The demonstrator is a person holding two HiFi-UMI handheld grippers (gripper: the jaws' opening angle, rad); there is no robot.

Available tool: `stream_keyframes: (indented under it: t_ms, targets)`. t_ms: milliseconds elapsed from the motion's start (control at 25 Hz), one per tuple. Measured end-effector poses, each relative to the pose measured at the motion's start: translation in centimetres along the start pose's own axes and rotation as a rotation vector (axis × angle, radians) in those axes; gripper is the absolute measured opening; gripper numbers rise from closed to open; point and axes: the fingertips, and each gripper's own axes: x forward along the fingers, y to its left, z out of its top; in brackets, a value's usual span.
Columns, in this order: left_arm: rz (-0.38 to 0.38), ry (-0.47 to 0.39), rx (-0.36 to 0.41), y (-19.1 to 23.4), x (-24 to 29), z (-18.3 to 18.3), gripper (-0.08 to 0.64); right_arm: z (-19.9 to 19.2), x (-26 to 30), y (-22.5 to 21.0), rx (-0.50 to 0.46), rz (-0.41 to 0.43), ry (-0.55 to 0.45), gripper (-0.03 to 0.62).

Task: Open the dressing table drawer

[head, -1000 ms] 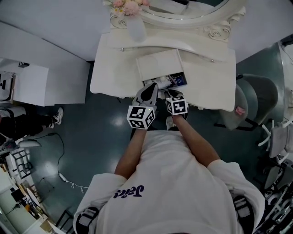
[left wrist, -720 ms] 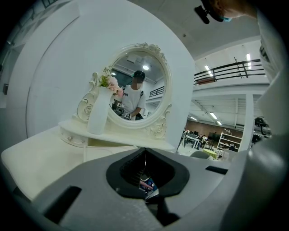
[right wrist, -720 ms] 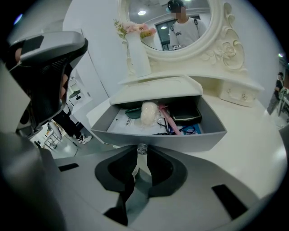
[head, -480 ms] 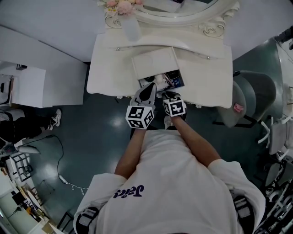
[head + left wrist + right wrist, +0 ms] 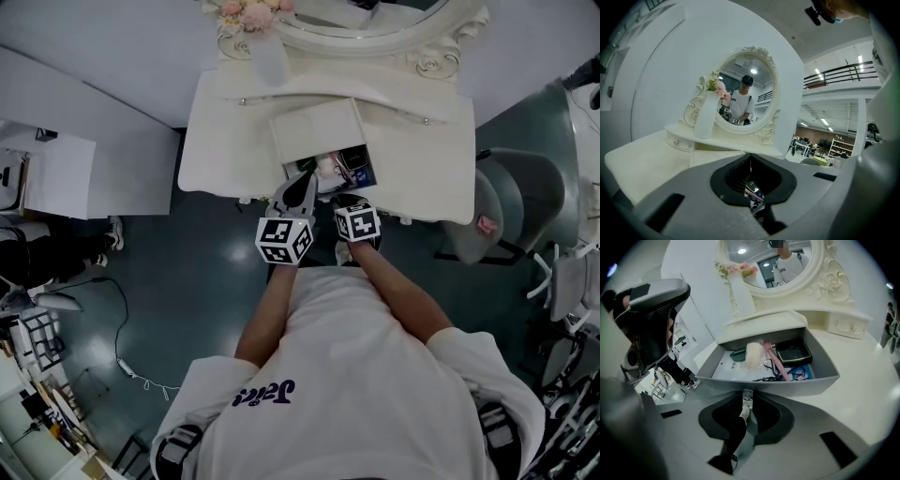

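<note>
- The drawer (image 5: 797, 384) is pulled partway out of the middle of the dressing table (image 5: 234, 150), on the near side, with its front facing the person.
- The right gripper (image 5: 746, 402) has its jaws closed down to a narrow gap, pinching the little metal knob (image 5: 747, 394) in the middle of the drawer front. That knob is all it has hold of.
- The left gripper (image 5: 751, 161) has its jaws pressed together with nothing in them. It sits just left of the right one, by the near left corner of the drawer, and points roughly level toward the mirror (image 5: 745, 89). Whether it touches the drawer can't really be told.
- The drawer is pretty full. There's a white sheet (image 5: 726, 371) on the left and a cream fluffy puff (image 5: 753, 355) in the middle. A pink stick-like thing (image 5: 776, 363) lies just right of the puff, and a black case (image 5: 793, 352) sits toward the far right. Some blue bits lie near the front right, too jumbled to name.
- On the far side of the table stands the oval mirror in a carved cream frame. A white vase (image 5: 269, 58) with pink flowers (image 5: 255, 13) stands just left of it.
- A grey chair (image 5: 525, 197) sits off to the right of the table, on a dark shiny floor (image 5: 187, 272).
</note>
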Motion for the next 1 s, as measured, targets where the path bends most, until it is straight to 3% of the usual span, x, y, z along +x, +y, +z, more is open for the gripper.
stream_keyframes:
  t_ms: [320,520,680,1000]
  targets:
    - [0.02,-0.009,0.0,0.3,-0.2,0.3,0.015,-0.2,-1.1,0.0,-0.045,0.003,0.023,0.075]
    - [0.056,-0.03,-0.001,1.3,-0.5,0.9,0.015,1.9,-3.6,0.5,-0.055,0.027,-0.022,0.074]
    - [0.084,-0.05,0.01,1.7,-0.7,1.9,0.015,6.1,-6.4,1.1,-0.076,0.05,-0.155,0.06]
    - [0.099,-0.131,0.095,0.0,-1.9,6.0,0.015,15.2,-14.2,2.2,-0.232,0.046,-0.495,0.027]
